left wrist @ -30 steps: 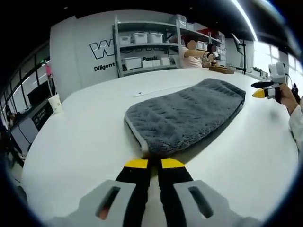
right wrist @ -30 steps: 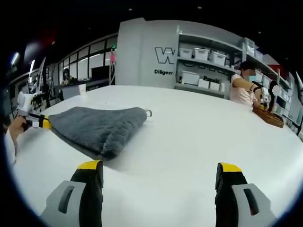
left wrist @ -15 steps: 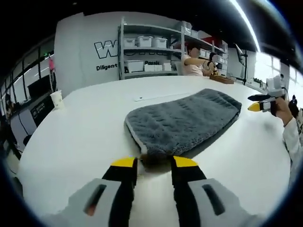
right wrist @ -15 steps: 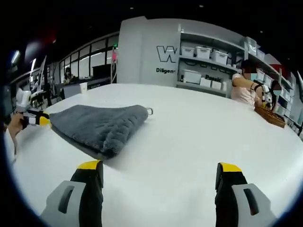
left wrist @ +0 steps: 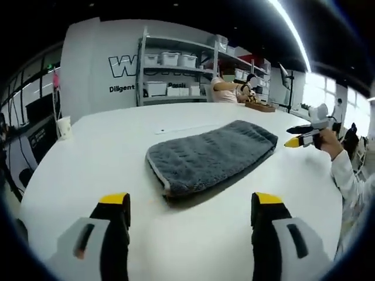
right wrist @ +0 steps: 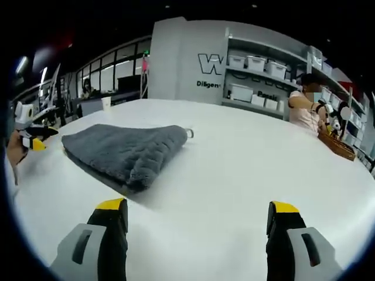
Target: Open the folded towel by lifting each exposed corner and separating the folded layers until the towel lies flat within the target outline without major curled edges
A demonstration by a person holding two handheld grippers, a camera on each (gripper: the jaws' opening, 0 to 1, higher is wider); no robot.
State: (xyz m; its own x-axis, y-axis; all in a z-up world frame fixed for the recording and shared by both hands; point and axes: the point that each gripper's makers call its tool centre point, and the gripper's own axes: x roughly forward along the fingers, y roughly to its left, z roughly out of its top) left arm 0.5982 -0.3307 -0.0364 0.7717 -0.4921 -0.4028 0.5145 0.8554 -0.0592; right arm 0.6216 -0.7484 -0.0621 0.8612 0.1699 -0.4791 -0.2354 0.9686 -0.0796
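A grey folded plush towel lies on the white table, its pale-edged near corner pointing toward my left gripper. That gripper is open wide and hangs short of the towel with nothing between its jaws. In the right gripper view the towel lies to the left, a small loop at its far corner. My right gripper is open over bare table, well to the right of the towel. Each gripper also appears in the other's view: the right gripper past the towel's far end, the left gripper at the left edge.
A paper cup stands near the table's left edge. A shelf with white bins lines the back wall. A person works at the far side by a wicker basket. A thin pale strip lies beyond the towel.
My left gripper, shut at the towel's near corner a second ago, has opened wide and drawn back; the towel lies free. The right gripper stays open and has barely shifted.
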